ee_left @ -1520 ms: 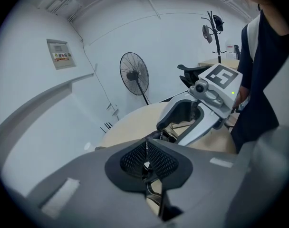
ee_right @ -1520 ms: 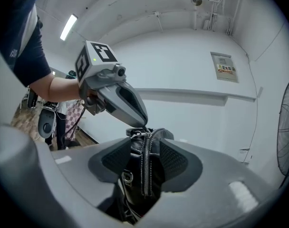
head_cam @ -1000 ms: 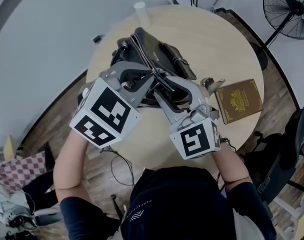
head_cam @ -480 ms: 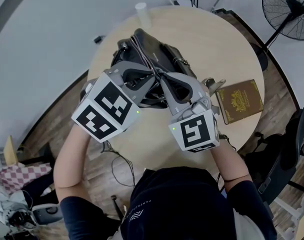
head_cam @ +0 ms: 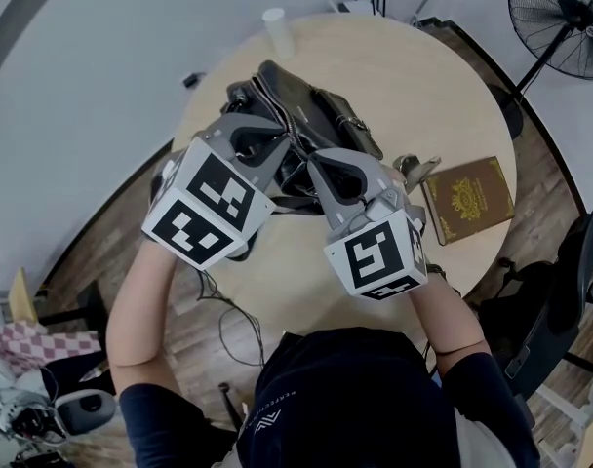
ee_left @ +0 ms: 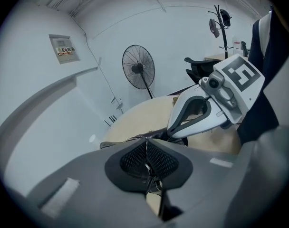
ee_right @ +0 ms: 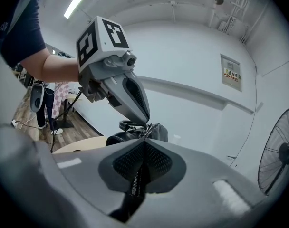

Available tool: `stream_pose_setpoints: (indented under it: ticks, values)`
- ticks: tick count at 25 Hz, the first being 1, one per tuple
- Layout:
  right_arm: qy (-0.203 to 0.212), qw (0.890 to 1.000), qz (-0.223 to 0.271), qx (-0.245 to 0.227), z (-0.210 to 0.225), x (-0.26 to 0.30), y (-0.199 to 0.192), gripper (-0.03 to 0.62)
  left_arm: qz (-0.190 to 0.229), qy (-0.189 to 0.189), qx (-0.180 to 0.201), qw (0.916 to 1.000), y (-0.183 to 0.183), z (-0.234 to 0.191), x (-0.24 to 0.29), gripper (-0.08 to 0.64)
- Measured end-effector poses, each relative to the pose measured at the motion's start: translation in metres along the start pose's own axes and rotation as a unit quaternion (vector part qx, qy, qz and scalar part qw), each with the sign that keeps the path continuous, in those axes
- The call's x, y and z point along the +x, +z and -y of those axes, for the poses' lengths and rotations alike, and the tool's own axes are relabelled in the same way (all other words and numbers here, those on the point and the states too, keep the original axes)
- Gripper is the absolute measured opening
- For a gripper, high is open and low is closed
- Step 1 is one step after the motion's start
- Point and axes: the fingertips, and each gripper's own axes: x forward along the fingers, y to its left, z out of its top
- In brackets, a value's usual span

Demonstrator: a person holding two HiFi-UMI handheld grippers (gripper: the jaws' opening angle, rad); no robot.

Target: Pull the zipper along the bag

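Dark leather bag [head_cam: 321,105], slumped, stretches away from both tongs' tips. Its metal-toothed zipper [ee_right: 137,182] is pinched in the right tongs [ee_right: 145,140]; the left tongs [ee_left: 145,145] clamp the bag's edge.

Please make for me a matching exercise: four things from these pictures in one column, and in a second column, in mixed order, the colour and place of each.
Things:
1. bag
2. book
3. cup
4. fan

Colour and place:
A. black, on the floor beyond the table
B. white, at the table's far edge
C. brown and gold, near the table's right edge
D. dark, on the table's left part

Pairs: 1-D, 2-C, 3-B, 4-A
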Motion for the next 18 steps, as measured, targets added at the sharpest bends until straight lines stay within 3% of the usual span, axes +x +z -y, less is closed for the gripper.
stream_pose_setpoints:
  ticks: [4, 9, 12, 18]
  values:
    - [-0.001, 1.0, -0.001, -0.002, 0.003, 0.0, -0.001, 0.002, 0.006, 0.0, -0.005, 1.0, 0.003, -0.002, 0.001, 0.028]
    - [0.011, 0.999, 0.047, 0.004, 0.002, -0.003, 0.005, 0.005, 0.009, -0.006, 0.003, 0.9999, 0.003, 0.001, 0.001, 0.028]
    - [0.024, 0.999, 0.04, -0.012, 0.0, -0.007, 0.003, 0.108, 0.019, -0.015, -0.006, 0.9997, 0.006, 0.001, 0.001, 0.028]
    - [-0.031, 0.999, 0.022, -0.032, 0.01, -0.01, -0.004, 0.126, 0.033, -0.034, -0.015, 0.9988, 0.011, 0.007, -0.001, 0.028]
